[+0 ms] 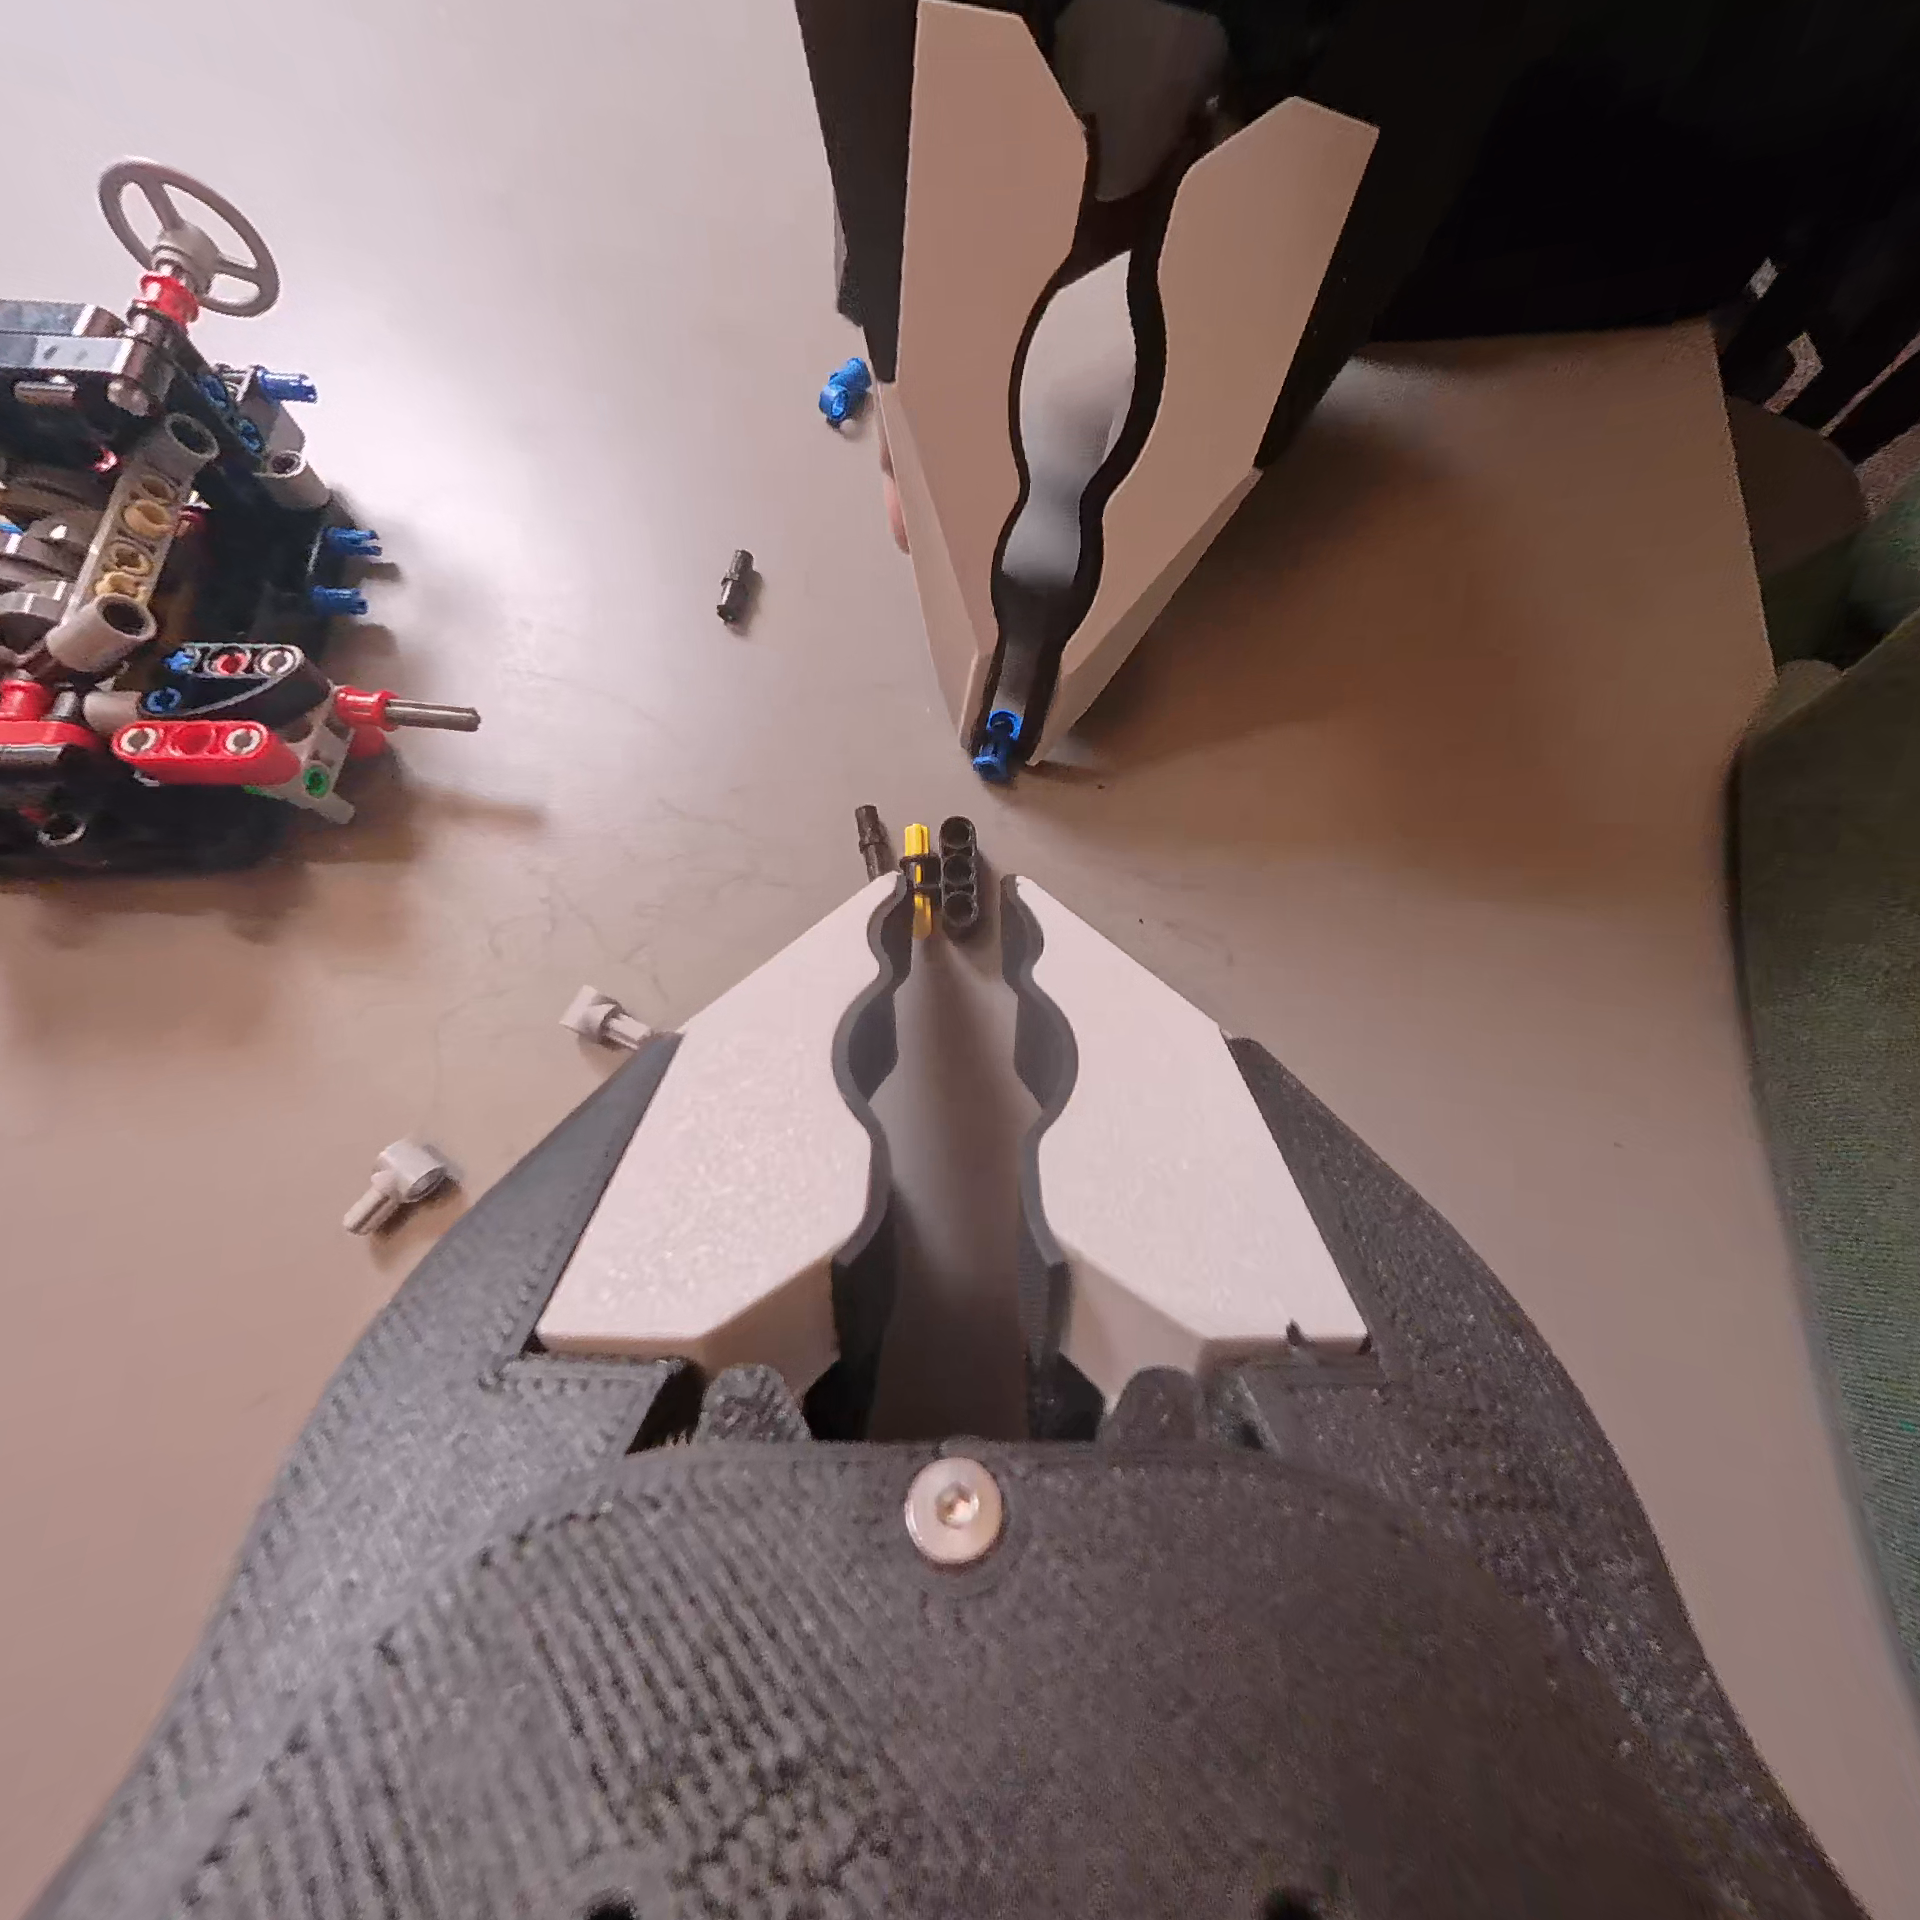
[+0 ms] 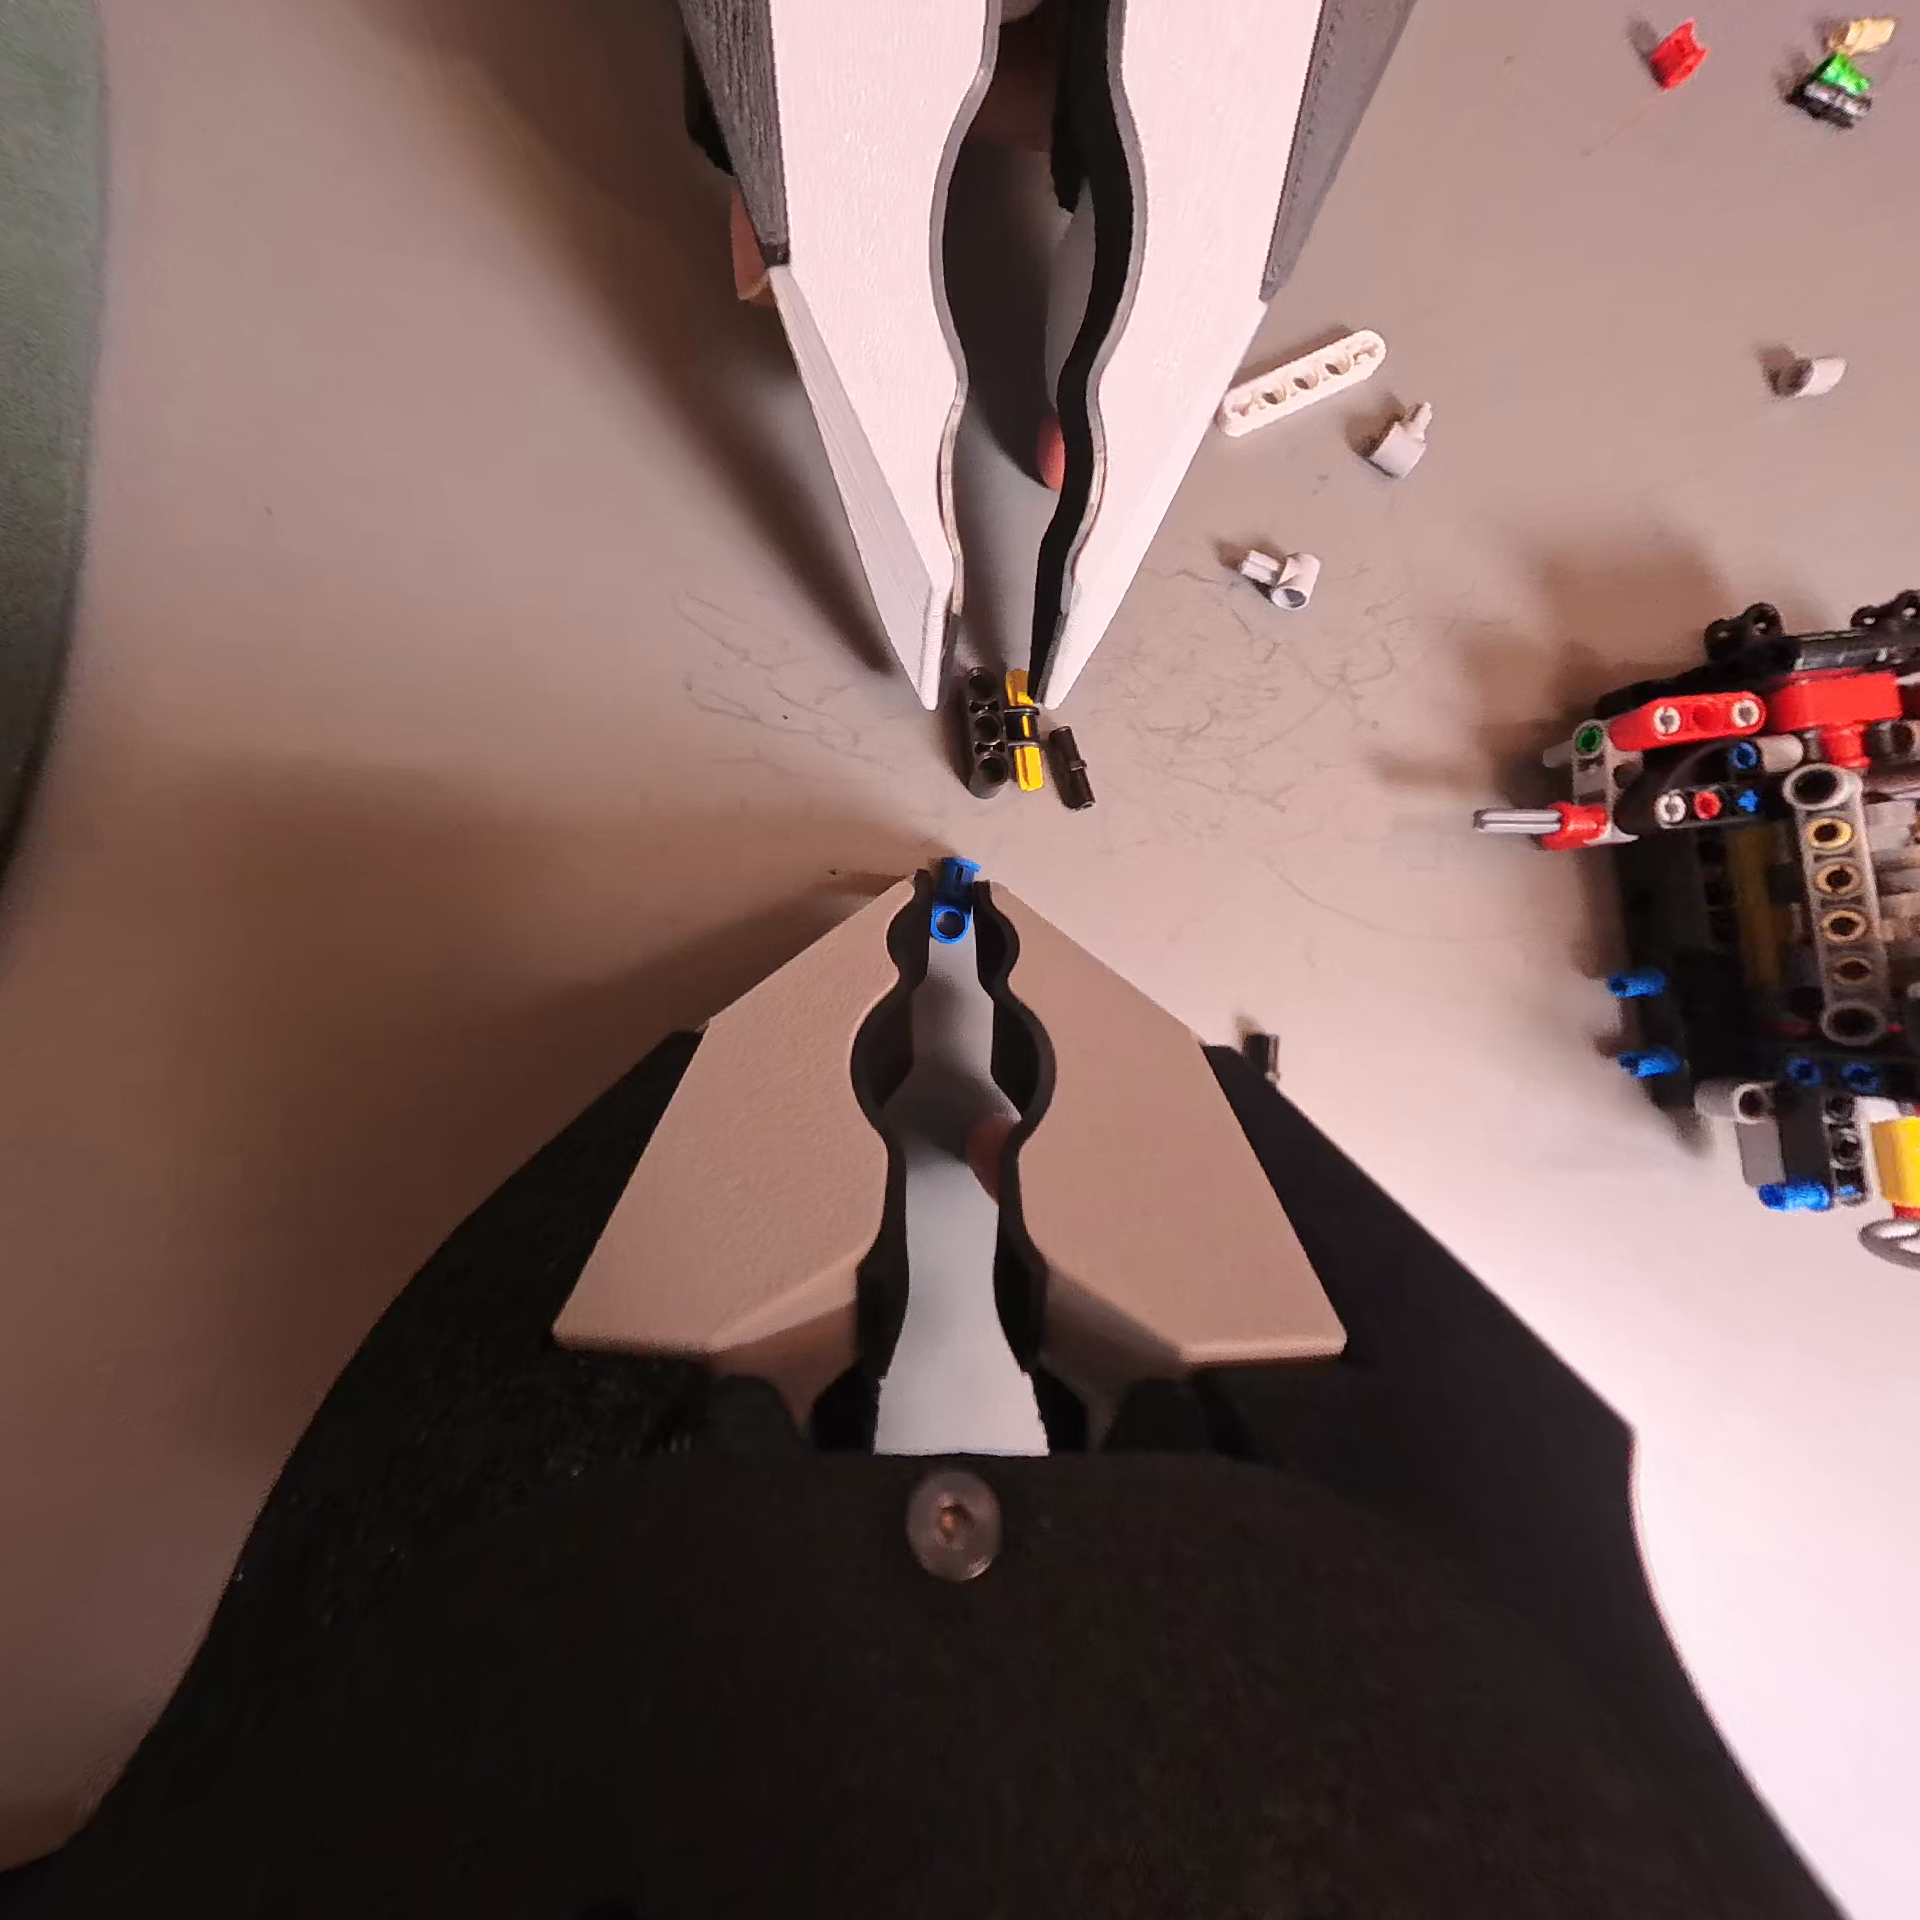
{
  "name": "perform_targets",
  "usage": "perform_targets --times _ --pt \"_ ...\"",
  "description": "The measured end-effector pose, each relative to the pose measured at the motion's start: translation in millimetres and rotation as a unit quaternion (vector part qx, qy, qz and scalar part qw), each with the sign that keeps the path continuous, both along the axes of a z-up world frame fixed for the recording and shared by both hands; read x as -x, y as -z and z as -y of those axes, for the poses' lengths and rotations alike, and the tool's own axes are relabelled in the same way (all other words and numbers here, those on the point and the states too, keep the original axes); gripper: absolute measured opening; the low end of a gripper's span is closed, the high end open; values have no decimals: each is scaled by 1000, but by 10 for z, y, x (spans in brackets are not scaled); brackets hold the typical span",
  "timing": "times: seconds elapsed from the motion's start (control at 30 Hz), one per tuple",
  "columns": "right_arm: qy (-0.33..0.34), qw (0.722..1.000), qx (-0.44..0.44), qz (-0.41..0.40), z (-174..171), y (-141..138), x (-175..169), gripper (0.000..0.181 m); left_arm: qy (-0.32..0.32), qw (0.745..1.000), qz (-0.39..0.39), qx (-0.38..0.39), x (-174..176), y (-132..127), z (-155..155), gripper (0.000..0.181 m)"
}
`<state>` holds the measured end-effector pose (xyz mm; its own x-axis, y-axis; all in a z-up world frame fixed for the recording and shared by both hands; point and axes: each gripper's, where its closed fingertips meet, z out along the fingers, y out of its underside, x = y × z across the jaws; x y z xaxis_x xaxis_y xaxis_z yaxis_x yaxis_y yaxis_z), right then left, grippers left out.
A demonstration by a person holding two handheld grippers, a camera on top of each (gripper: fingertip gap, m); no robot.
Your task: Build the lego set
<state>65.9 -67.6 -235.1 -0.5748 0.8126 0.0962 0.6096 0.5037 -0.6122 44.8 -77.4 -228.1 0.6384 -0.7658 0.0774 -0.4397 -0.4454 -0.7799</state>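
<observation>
Right wrist view, right gripper [image 2: 951,883] fingers pinching blue pin [image 2: 950,906], left gripper [image 1: 951,883] fingers parted around black beam [image 1: 958,875], tips facing

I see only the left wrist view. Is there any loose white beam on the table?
Observer: Yes, a white beam lies beside the left gripper, behind your camera.
Operator: Any other loose parts near it?
Observer: A red piece and a green-topped piece, farther off.
Operator: How does the blue pin sit?
Observer: The blue pin is pinched at the tips of the right gripper, an open hole facing its camera.
</observation>
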Motion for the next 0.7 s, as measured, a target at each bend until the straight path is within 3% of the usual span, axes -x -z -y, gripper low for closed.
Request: perform_targets --times 0.23,0.5,0.7 --pt "3 1000 8 -24 -21 -32 -47 15 -2 1000 -10 -2 37 7 4 18" --pt "10 999 -12 -31 -12 -6 5 6 -5 999 -41 -20 43 45 -14 14" --pt "5 991 96 -95 49 -217 70 6 3 998 -48 -40 33 40 -19 12"
